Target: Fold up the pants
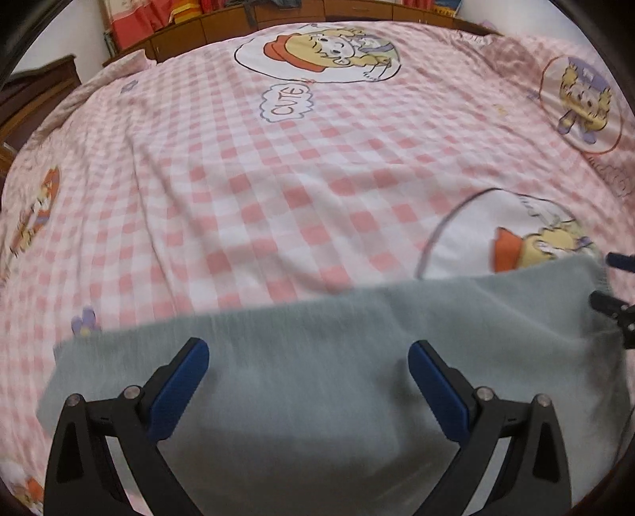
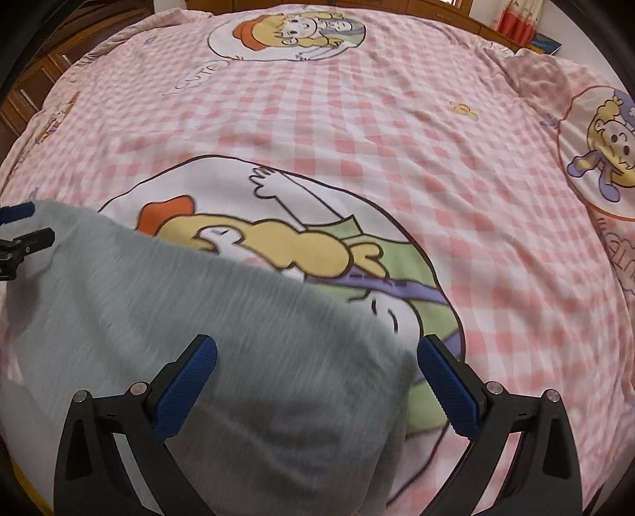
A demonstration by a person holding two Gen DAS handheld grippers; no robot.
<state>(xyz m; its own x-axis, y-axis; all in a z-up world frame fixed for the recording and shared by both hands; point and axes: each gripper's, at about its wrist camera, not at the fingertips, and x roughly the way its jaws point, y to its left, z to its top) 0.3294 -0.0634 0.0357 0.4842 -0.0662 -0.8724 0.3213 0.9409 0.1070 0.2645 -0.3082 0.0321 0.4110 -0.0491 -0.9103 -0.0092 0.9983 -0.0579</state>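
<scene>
The grey pants [image 1: 301,381] lie flat on the bed near its front edge, their far edge running straight across. In the right wrist view the pants [image 2: 206,325] fill the lower left. My left gripper [image 1: 308,357] is open, its blue pads wide apart just above the cloth and holding nothing. My right gripper [image 2: 317,353] is open too, over the right end of the pants, empty. The right gripper's fingers [image 1: 613,307] show at the right edge of the left wrist view; the left gripper's fingers [image 2: 24,234] show at the left edge of the right wrist view.
A pink checked bedspread [image 1: 301,178] with cartoon prints covers the whole bed. A wooden headboard [image 1: 222,27] runs along the far side, with red curtains behind. Dark wooden furniture [image 1: 35,91] stands at the far left.
</scene>
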